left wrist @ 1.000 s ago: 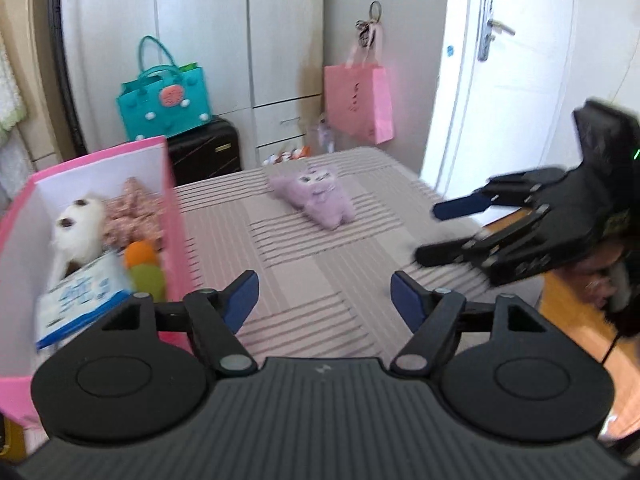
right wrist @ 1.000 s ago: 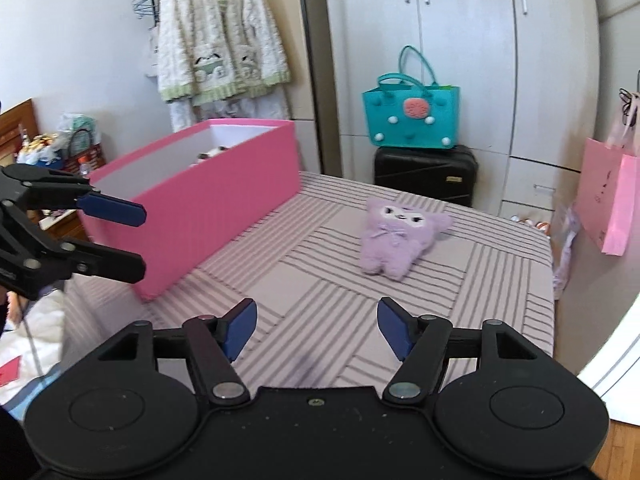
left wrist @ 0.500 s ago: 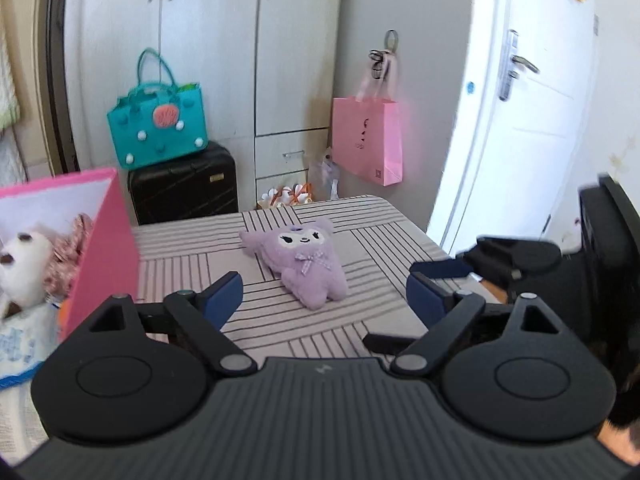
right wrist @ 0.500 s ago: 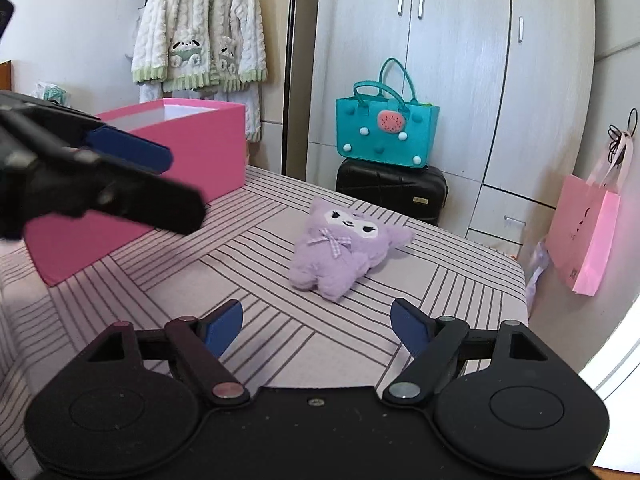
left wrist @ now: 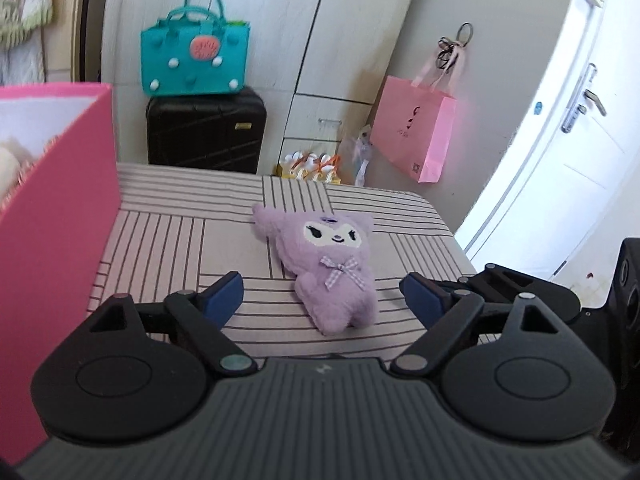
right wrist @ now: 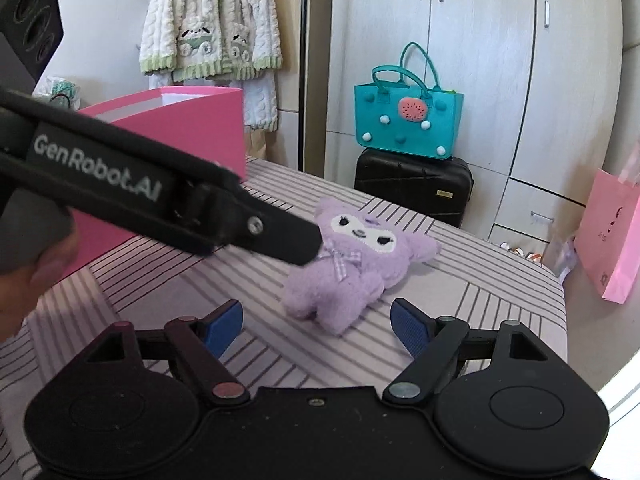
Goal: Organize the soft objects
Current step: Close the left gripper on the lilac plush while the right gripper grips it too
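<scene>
Striped bedding (left wrist: 168,240) carries a purple plush doll (left wrist: 332,268) lying face-up near its middle, beside a pink box (left wrist: 52,216). Left gripper (left wrist: 320,298), jaws just narrowed yet wide, and right gripper (right wrist: 318,326), wide, both frame it untouched.

The plush toy (left wrist: 334,276) at the frame's centre is fuzzy purple pile with a woven checked bow. It lies on a matt striped cloth cover (left wrist: 180,240). At 9 o'clock, the pink box (left wrist: 52,216) shows smooth matt card walls. At 11 o'clock, the teal bag (left wrist: 194,60) looks like felt; the suitcase (left wrist: 206,130) beneath is ribbed black hard plastic. At 2 o'clock hangs a smooth pink paper bag (left wrist: 414,130). The cardigan (right wrist: 210,24) is thick cable knit.
</scene>
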Demonstrator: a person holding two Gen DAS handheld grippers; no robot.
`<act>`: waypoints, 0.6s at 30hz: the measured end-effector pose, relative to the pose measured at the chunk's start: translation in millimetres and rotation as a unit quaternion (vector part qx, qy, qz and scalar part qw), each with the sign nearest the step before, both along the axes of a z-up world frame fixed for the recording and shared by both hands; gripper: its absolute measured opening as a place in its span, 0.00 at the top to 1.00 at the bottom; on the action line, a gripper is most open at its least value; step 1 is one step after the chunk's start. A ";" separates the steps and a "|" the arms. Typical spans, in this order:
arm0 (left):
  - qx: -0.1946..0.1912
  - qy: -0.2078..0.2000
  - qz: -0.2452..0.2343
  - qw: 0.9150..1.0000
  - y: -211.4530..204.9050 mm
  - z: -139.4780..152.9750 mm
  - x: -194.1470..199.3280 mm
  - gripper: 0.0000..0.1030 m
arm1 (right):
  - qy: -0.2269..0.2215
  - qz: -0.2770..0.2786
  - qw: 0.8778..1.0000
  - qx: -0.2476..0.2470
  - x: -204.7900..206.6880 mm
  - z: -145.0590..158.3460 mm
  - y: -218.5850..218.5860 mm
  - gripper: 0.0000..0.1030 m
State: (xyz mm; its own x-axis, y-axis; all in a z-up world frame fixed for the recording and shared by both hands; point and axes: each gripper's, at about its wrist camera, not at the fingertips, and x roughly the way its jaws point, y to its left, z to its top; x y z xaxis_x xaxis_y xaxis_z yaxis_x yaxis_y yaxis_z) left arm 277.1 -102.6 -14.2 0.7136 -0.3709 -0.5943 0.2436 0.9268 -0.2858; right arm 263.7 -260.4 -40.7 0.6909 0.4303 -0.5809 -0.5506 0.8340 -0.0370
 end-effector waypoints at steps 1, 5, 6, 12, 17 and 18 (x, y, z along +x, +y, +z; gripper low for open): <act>0.005 0.002 0.000 1.000 -2.0 -2.0 2.3 0.27 | 0.002 -0.002 1.000 0.002 4.0 -0.9 1.1 0.18; 0.020 0.006 -0.005 1.000 -7.2 -8.0 5.5 0.30 | 0.023 -0.015 0.999 0.019 19.2 -6.6 1.0 0.18; 0.017 0.009 -0.007 1.000 -7.2 -9.5 6.5 0.30 | 0.029 -0.018 0.999 0.024 21.6 -8.1 0.2 0.18; 0.000 0.013 -0.009 1.000 -6.4 -11.0 13.8 0.33 | 0.040 -0.020 0.998 0.041 27.3 -12.7 -1.7 0.24; -0.034 0.005 -0.019 0.999 -6.1 -10.6 13.6 0.37 | 0.034 -0.015 0.999 0.026 26.8 -12.6 3.4 0.37; -0.032 0.006 -0.016 0.999 -7.1 -10.7 14.2 0.37 | 0.033 -0.020 0.999 0.029 27.6 -12.5 2.9 0.40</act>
